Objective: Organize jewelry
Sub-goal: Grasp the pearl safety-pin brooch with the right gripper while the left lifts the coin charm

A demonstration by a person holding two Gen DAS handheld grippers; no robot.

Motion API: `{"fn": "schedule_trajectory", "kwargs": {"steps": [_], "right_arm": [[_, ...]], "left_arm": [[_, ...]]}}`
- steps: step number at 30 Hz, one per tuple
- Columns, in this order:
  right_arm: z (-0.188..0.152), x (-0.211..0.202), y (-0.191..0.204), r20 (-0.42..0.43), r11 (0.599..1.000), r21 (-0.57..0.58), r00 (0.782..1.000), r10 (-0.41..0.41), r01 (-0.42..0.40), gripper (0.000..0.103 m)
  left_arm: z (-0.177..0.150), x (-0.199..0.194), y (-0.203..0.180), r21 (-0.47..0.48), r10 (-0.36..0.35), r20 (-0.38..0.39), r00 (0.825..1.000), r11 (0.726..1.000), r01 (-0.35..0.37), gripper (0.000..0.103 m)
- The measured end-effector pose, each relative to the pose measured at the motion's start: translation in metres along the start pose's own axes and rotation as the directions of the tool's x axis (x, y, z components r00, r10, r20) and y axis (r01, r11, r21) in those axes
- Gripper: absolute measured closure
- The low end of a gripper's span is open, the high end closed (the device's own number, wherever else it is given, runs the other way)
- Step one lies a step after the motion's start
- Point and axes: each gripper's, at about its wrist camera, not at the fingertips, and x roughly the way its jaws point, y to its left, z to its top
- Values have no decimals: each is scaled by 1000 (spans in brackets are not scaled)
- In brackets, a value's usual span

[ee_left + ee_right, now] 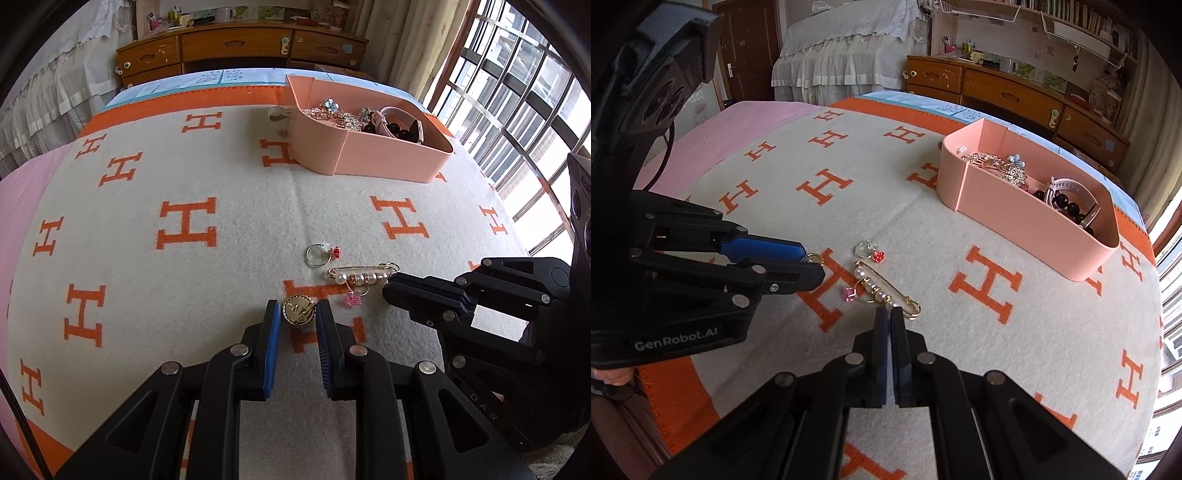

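Observation:
A round gold brooch (298,311) lies on the blanket between the tips of my left gripper (297,314), which is open around it with a small gap on each side. In the right wrist view the left gripper (809,264) covers most of the brooch (813,258). A pearl safety pin with a pink charm (364,277) (882,290) lies just right of it. A silver ring with a red stone (320,254) (867,250) lies behind. My right gripper (890,314) is shut and empty, just short of the pin's end.
A pink organizer box (391,157) (1015,218) holding several jewelry pieces and a watch stands at the back right of the bed. The blanket (221,184) is cream with orange H marks. A wooden dresser (240,48) and a window (517,110) lie beyond.

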Motion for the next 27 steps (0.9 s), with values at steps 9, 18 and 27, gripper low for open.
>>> {"fn": "schedule_trajectory", "kwargs": {"steps": [9, 18, 27], "right_arm": [[15, -11, -2, 22, 997, -80, 1000, 6, -4, 62], [21, 2, 13, -87, 935, -352, 996, 21, -50, 67], [31, 14, 3, -158, 884, -458, 987, 22, -93, 77]], "left_arm": [[2, 0, 3, -11, -2, -1, 1000, 1000, 2, 86], [4, -2, 10, -35, 2, 3, 1000, 999, -2, 86], [5, 0, 12, -47, 3, -2, 1000, 999, -3, 86]]}}
